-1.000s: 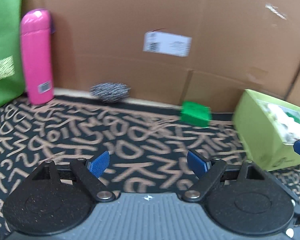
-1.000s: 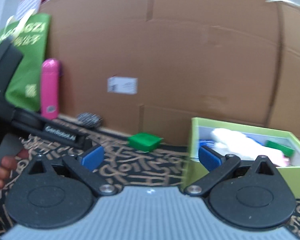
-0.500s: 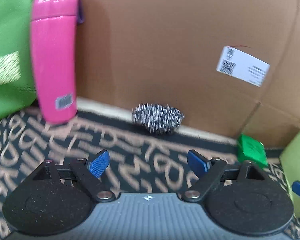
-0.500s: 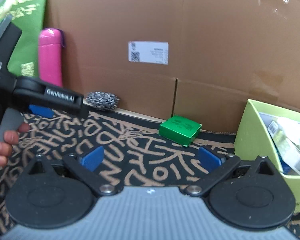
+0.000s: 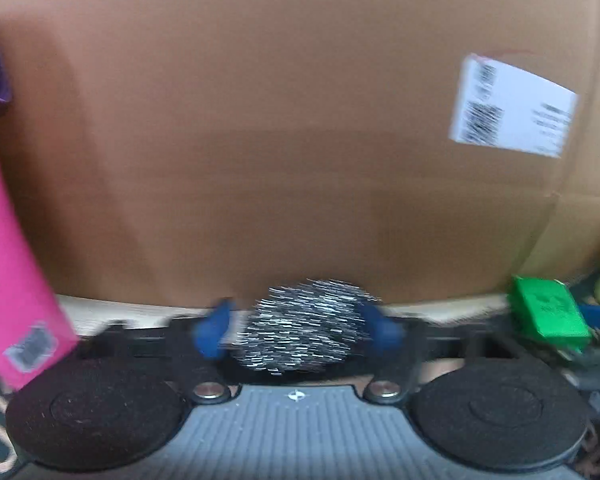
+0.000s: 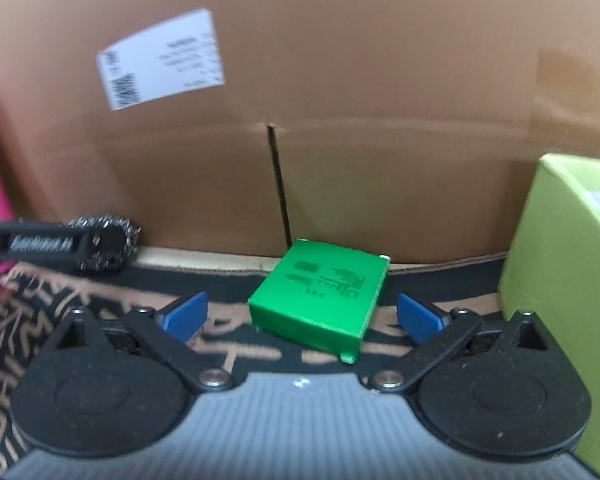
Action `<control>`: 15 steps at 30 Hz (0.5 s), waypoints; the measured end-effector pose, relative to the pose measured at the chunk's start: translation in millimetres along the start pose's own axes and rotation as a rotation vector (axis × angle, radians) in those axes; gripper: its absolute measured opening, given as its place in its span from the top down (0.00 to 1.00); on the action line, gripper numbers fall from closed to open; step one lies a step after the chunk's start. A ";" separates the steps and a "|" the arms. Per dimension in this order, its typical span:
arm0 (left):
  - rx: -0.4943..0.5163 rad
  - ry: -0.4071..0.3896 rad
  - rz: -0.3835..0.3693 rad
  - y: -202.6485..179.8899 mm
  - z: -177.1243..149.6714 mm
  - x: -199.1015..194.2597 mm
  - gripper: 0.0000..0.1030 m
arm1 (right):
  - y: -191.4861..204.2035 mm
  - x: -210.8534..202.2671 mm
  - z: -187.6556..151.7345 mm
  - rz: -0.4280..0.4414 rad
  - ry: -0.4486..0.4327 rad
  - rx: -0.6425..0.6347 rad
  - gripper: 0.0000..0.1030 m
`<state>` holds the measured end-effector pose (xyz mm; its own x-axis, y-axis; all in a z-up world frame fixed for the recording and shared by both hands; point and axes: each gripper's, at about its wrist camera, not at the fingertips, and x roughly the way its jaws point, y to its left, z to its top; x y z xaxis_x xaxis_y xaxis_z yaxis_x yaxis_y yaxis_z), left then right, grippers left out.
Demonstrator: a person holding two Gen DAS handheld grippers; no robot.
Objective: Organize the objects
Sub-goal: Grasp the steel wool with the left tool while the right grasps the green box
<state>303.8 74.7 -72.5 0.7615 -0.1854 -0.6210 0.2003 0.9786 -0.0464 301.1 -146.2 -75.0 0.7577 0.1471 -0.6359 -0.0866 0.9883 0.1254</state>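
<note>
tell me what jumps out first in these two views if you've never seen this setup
In the left wrist view, a steel-wool scourer sits at the foot of the cardboard wall, between the blue pads of the left hand-held gripper, whose jaws are closing on it. In the right wrist view, a bright green box lies on the patterned mat between the open fingers of the right hand-held gripper.

Left gripper (image 5: 300,326) is closing, its blurred fingers (image 5: 214,328) apart; right gripper (image 6: 300,316) spread wide.
</note>
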 end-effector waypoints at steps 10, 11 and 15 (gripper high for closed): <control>0.098 0.023 -0.039 -34.5 -35.7 -51.9 0.58 | -3.3 -37.7 -27.7 0.081 -0.024 -0.094 0.36; 0.088 0.039 -0.062 -37.2 -40.0 -60.4 0.58 | -4.2 -46.3 -33.6 0.093 -0.020 -0.103 0.36; 0.107 0.095 -0.165 -58.4 -64.4 -96.2 0.58 | -13.1 -91.7 -64.8 0.144 -0.008 -0.131 0.36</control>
<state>179.1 41.1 -60.4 0.6525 -0.3284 -0.6830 0.3861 0.9196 -0.0733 190.8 -170.0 -67.7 0.7368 0.2871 -0.6122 -0.2770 0.9541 0.1141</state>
